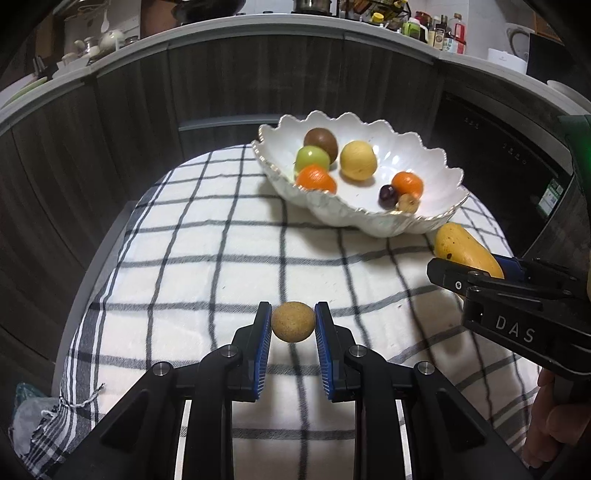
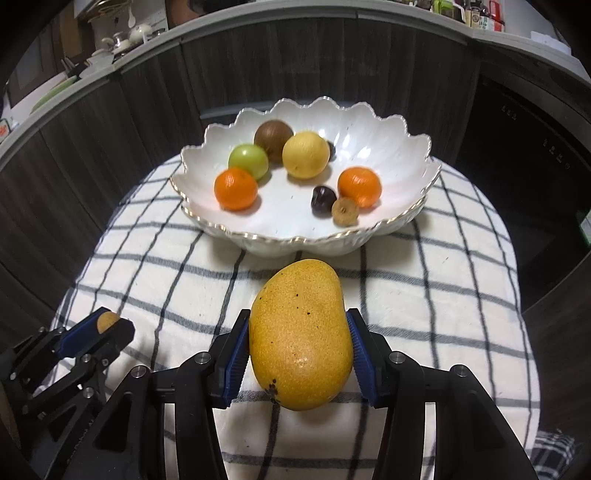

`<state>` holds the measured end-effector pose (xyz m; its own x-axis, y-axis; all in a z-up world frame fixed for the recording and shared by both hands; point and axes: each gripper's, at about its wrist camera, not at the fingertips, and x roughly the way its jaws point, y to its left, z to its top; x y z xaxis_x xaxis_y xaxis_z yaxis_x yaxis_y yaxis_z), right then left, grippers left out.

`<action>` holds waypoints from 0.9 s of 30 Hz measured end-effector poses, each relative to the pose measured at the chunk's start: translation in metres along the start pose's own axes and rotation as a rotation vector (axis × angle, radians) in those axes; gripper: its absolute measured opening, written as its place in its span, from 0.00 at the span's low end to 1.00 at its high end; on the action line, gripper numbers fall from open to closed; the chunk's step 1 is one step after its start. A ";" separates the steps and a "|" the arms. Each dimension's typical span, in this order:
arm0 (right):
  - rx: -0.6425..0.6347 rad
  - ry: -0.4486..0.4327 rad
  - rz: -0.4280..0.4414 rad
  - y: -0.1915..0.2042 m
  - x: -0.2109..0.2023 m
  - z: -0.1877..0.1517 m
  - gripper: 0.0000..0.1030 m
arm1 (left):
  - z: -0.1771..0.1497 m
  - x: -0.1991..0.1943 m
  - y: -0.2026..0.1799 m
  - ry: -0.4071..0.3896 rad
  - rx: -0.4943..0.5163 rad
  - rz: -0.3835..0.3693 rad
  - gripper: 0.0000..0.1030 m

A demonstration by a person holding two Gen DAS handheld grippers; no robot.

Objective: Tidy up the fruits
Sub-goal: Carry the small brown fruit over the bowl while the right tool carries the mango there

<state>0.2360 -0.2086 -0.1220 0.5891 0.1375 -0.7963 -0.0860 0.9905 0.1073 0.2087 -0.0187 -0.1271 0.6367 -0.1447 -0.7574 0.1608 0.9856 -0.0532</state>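
My left gripper (image 1: 293, 321) is shut on a small round brown fruit (image 1: 293, 322) and holds it above the checked cloth. My right gripper (image 2: 297, 332) is shut on a big yellow mango (image 2: 301, 336). The mango also shows at the right of the left wrist view (image 1: 463, 251), with the right gripper (image 1: 476, 275) around it. The left gripper (image 2: 107, 326) with the brown fruit (image 2: 107, 320) shows at the lower left of the right wrist view. A white scalloped bowl (image 2: 388, 147) stands ahead with several fruits: two oranges, a green one, a yellow one, a brown one, small dark ones.
The checked cloth (image 1: 221, 258) covers a small table. Dark cabinet fronts (image 1: 129, 129) curve behind it, under a countertop with bottles and dishes (image 1: 439, 29). The bowl (image 1: 424, 162) sits at the cloth's far side.
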 end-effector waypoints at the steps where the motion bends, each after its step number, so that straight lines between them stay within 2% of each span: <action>1: 0.001 -0.007 -0.001 -0.001 -0.003 0.002 0.49 | 0.002 -0.001 -0.001 -0.005 0.003 -0.002 0.23; 8: 0.002 -0.058 -0.010 -0.009 -0.020 0.024 0.49 | 0.030 -0.005 -0.012 -0.048 0.018 -0.027 0.23; 15: -0.004 -0.110 -0.033 -0.025 -0.029 0.058 0.49 | 0.071 0.000 -0.029 -0.093 0.045 -0.057 0.23; 22: -0.027 -0.126 -0.056 -0.041 -0.015 0.096 0.49 | 0.110 0.023 -0.042 -0.111 0.078 -0.073 0.23; 27: -0.015 -0.085 -0.045 -0.054 0.013 0.119 0.49 | 0.128 0.051 -0.049 -0.103 0.093 -0.077 0.23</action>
<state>0.3441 -0.2596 -0.0672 0.6586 0.0933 -0.7467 -0.0697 0.9956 0.0629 0.3299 -0.0860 -0.0797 0.6931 -0.2322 -0.6824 0.2777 0.9596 -0.0444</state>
